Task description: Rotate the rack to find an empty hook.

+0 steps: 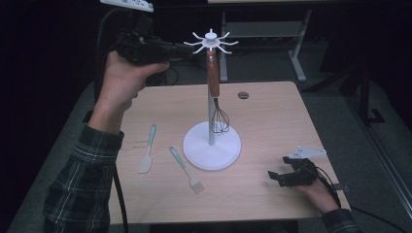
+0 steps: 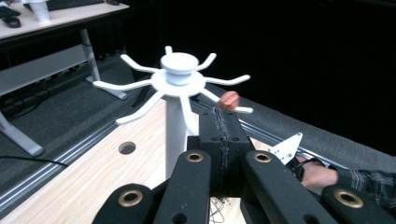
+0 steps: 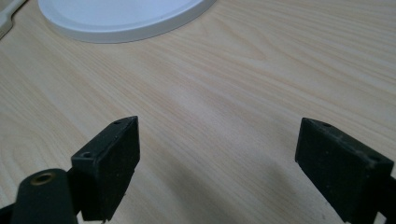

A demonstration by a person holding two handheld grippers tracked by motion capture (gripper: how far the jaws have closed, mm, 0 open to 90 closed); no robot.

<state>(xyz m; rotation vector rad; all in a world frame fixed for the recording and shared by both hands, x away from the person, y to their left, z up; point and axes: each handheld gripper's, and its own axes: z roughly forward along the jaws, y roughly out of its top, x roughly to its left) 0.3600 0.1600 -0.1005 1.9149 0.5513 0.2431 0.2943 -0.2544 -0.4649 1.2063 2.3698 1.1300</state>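
The left gripper (image 1: pixel 187 47) is raised up at the crown of hooks (image 1: pixel 212 42) on the white utensil stand (image 1: pixel 212 145), its jaws pressed flat together with nothing clamped between them. In the left gripper view the closed jaws sit just in front of the hook ring (image 2: pixel 180 77), and the rounded top of the whisk's wooden handle (image 2: pixel 229 100) peeks out beside one prong.

The whisk (image 1: pixel 215 92) hangs from that ring close against the pole, wire head down just above the round base. I cannot tell how securely its handle sits on the hook. If it is only half caught, a nudge from the closed jaws as that hand pulls away could tip it off, and it would drop onto the base or knock the stand.

On the table (image 1: pixel 262 107) left of the base lie a small spatula (image 1: pixel 147 155) and a pastry brush (image 1: pixel 186 170), both with pale green handles, well clear of either gripper. A careless sweep downward could scatter them.

The right gripper (image 1: pixel 278 177) rests on the table near the front right, jaws spread wide and empty, with bare wood between them (image 3: pixel 215 140). Nothing steadies the stand, so a bump at the top could rock it.
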